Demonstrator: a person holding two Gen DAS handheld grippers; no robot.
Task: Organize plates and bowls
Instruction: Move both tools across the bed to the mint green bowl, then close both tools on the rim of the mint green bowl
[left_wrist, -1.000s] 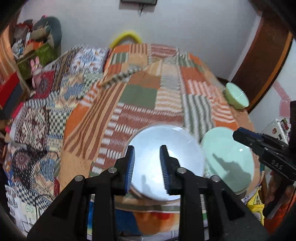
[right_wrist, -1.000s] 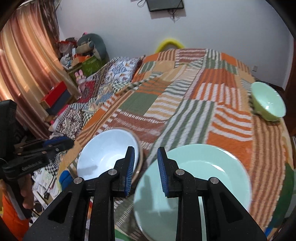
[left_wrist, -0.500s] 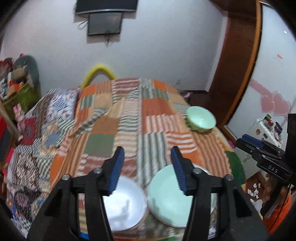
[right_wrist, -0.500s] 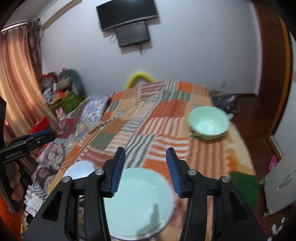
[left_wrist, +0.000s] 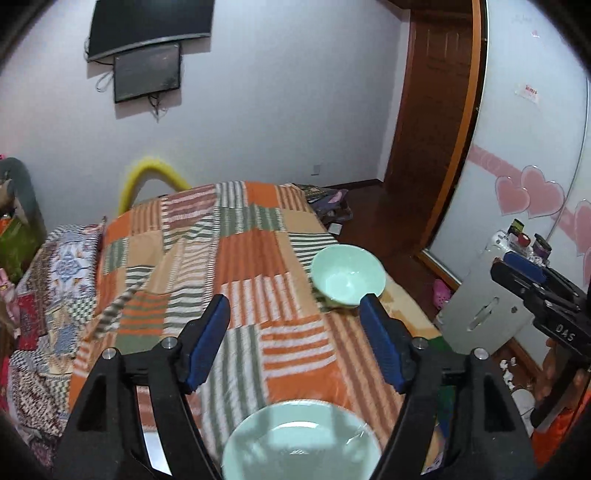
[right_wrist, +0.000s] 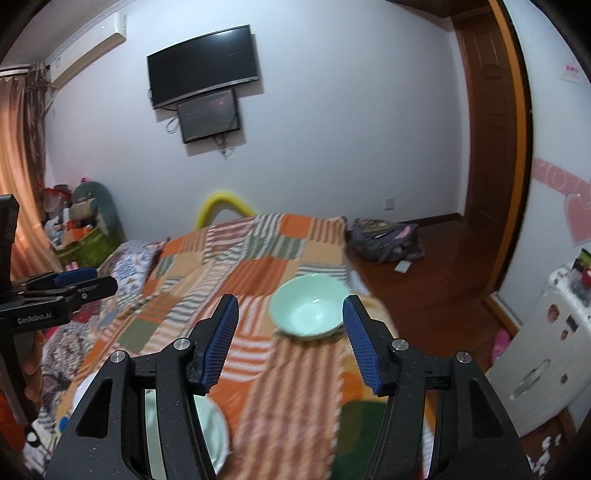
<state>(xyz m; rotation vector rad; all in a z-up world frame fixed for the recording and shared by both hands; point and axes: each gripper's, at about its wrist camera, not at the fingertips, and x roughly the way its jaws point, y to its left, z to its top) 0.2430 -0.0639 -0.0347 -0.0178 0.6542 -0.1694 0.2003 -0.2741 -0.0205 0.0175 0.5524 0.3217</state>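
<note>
Now both grippers, L (left_wrist: 295, 339) & R (right_wrist: 290, 338), gape empty, jaws just widened, green bowl (right_wrist: 308, 312) beyond.

A mint-green bowl (left_wrist: 347, 276) sits on a bed quilt (left_wrist: 236, 258) patched in orange, tan and green-and-white stripes. The pale green plate (left_wrist: 299, 443) is plain. The left tongs (left_wrist: 295, 338) are black with blue pads (left_wrist: 207, 343).

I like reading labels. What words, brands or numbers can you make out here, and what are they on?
"GenRobot.AI": side of the left gripper.
"DAS": side of the right gripper.
Red-printed wall sticker: too blurred to read.
Items on the white cabinet: too small to read.
</note>
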